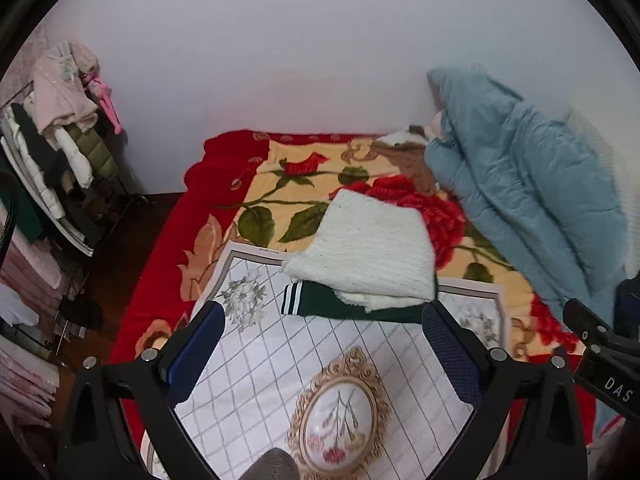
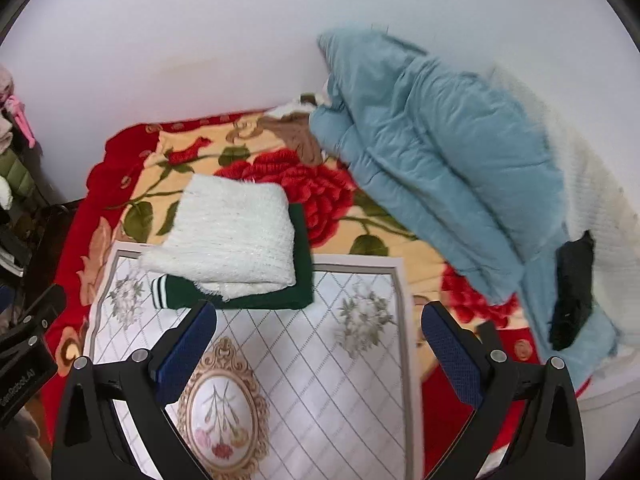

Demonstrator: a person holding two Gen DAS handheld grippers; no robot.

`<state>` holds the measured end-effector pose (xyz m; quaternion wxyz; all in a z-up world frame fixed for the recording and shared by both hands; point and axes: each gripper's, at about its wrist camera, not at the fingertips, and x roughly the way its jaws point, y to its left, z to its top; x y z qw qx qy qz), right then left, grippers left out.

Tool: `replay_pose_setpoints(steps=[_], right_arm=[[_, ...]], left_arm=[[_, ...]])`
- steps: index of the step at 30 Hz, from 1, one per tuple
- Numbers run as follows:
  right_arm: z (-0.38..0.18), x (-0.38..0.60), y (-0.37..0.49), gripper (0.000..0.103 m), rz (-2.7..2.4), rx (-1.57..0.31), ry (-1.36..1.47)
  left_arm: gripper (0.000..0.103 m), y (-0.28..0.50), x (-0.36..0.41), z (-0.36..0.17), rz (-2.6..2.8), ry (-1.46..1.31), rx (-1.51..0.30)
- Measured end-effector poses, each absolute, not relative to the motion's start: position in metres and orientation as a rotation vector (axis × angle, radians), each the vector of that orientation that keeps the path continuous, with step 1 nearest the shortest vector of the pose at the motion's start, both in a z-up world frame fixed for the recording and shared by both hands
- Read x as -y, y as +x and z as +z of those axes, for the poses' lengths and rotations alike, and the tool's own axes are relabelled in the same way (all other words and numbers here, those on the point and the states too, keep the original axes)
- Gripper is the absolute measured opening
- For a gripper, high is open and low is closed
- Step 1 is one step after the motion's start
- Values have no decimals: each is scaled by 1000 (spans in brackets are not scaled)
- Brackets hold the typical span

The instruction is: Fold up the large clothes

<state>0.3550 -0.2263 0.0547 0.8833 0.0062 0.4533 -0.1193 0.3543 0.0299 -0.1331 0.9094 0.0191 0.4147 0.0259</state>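
Observation:
A folded white fuzzy sweater (image 1: 368,248) lies on a folded dark green garment with striped cuff (image 1: 316,302), at the far edge of a white patterned mat (image 1: 280,364) on the bed. Both show in the right wrist view, sweater (image 2: 232,232) above green garment (image 2: 280,296). A light blue puffer coat (image 1: 516,192) lies heaped at the right (image 2: 436,168). My left gripper (image 1: 320,320) is open and empty above the mat, just short of the stack. My right gripper (image 2: 318,320) is open and empty over the mat (image 2: 320,360).
The bed carries a red and yellow rose blanket (image 1: 296,176). A clothes rack (image 1: 60,152) full of garments stands at the left by the wall. A brown garment (image 2: 296,132), a white knit (image 2: 596,200) and a black item (image 2: 572,292) lie near the coat.

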Motion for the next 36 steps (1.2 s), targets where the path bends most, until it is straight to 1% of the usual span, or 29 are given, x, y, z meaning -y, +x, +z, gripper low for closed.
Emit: replay_pose_setpoints(steps=[2, 7, 14, 19, 25, 36], right_arm=[[88, 223, 318, 103, -243, -915, 3], [151, 219, 243, 103, -230, -844, -14], [218, 215, 155, 103, -197, -757, -27], [246, 209, 111, 103, -217, -703, -68], [273, 201, 82, 103, -214, -675, -68], [291, 193, 64, 103, -199, -645, -41]], left_arm=[[101, 327, -28, -112, 58, 37, -830], [101, 267, -26, -67, 59, 12, -790], [101, 205, -25, -29, 114, -11, -739], [101, 178, -27, -12, 127, -7, -718], [101, 160, -30, 3, 136, 10, -683], [101, 142, -37, 14, 132, 14, -638]])
